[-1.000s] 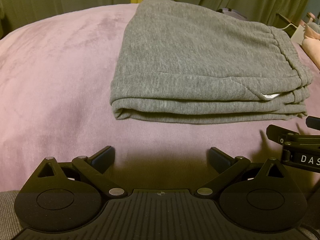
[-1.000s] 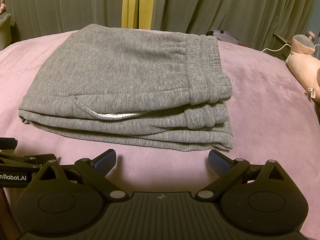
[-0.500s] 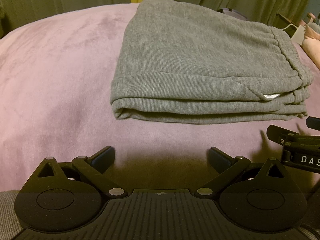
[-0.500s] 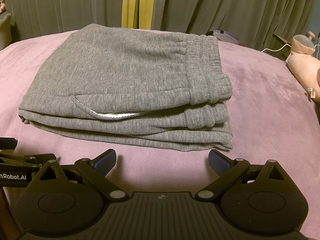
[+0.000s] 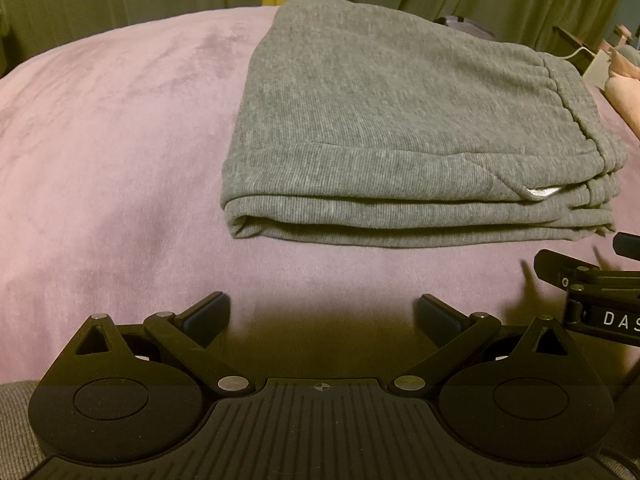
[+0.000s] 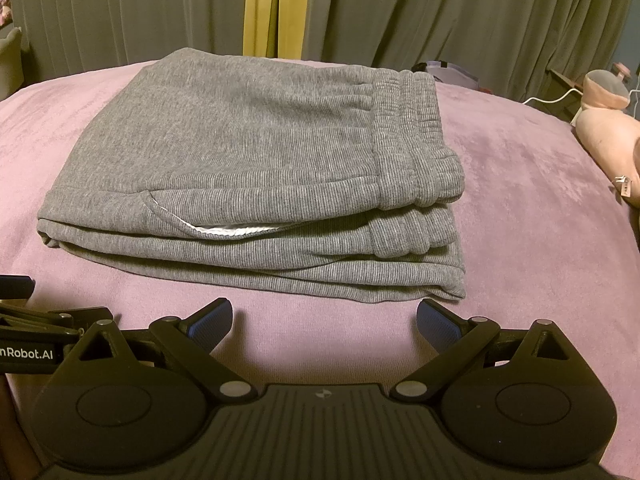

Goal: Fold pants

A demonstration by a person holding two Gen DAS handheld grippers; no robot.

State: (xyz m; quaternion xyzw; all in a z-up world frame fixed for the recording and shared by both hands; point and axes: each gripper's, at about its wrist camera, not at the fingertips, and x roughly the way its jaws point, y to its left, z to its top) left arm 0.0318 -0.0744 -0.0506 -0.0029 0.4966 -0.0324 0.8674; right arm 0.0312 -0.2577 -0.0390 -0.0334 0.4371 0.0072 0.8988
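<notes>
Grey sweatpants (image 5: 392, 128) lie folded in a thick, neat stack on the pink bed cover (image 5: 100, 152); the elastic waistband is on the right side and a white pocket lining peeks out at the front edge. The stack also shows in the right wrist view (image 6: 248, 168). My left gripper (image 5: 322, 314) is open and empty, a little in front of the stack's near edge. My right gripper (image 6: 324, 322) is open and empty, also just in front of the stack. The right gripper's side shows at the right edge of the left wrist view (image 5: 592, 284).
Green-grey curtains (image 6: 440, 12) with a yellow strip hang behind the bed. A pink plush toy (image 6: 608, 132) lies at the right edge of the bed, with a white cable (image 6: 548, 98) and small items behind it. Bare pink cover lies left of the pants.
</notes>
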